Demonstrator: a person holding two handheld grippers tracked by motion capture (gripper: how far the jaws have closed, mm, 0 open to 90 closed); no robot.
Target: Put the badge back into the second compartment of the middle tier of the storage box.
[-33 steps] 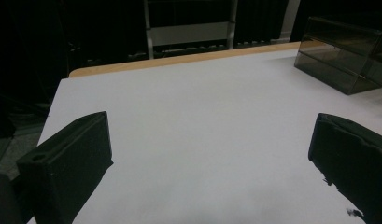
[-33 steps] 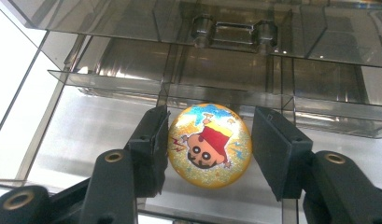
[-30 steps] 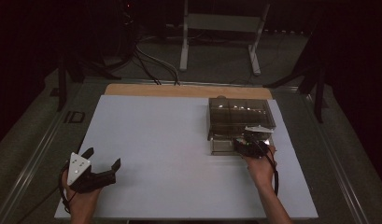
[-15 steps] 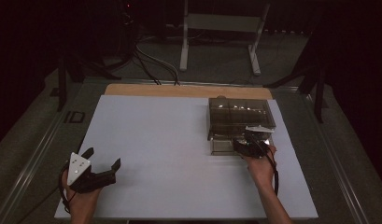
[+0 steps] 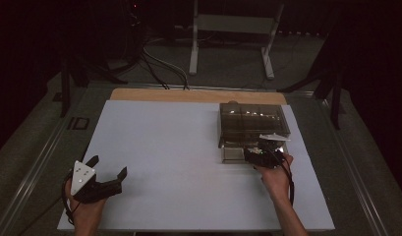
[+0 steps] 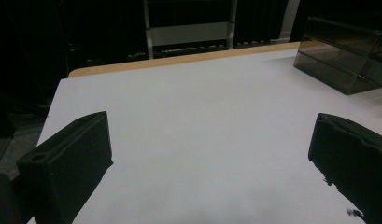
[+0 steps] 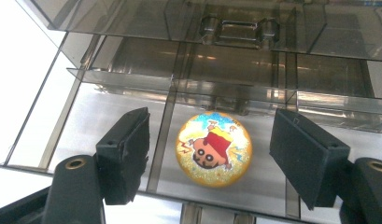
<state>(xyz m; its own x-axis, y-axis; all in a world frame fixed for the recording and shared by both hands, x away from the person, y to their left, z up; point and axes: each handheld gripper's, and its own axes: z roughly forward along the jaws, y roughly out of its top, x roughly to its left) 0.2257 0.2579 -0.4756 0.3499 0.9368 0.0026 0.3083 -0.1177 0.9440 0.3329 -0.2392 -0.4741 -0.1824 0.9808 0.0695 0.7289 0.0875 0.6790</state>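
On the right side of the table (image 5: 154, 137), the right hand (image 5: 274, 176) reaches forward from the near edge, forearm angled slightly leftward, and holds the right gripper (image 5: 260, 156) at the near end of a smoky clear plastic drawer box (image 5: 252, 120). The gripper points away from the person and tips down into the box's pulled-out bottom drawer (image 7: 109, 116).

In the right gripper view, a round yellow badge (image 7: 213, 148) with a cartoon figure lies flat on the drawer floor, just right of a thin divider. The two black jaws stand on either side of the badge with clear gaps to it, neither pad touching. The jaws have just been opening, and the badge sits loose between them. Above the drawer, the closed upper drawer with its moulded handle (image 7: 237, 27) runs across the far part of that view.

On the near left of the table, the left hand (image 5: 85, 209) rests low by the near edge, holding the left gripper (image 5: 107, 167) roughly level and aimed toward the far right. Its jaws are spread wide with nothing between them but bare white tabletop; in the left gripper view the drawer box (image 6: 347, 56) stands well apart at the far right.
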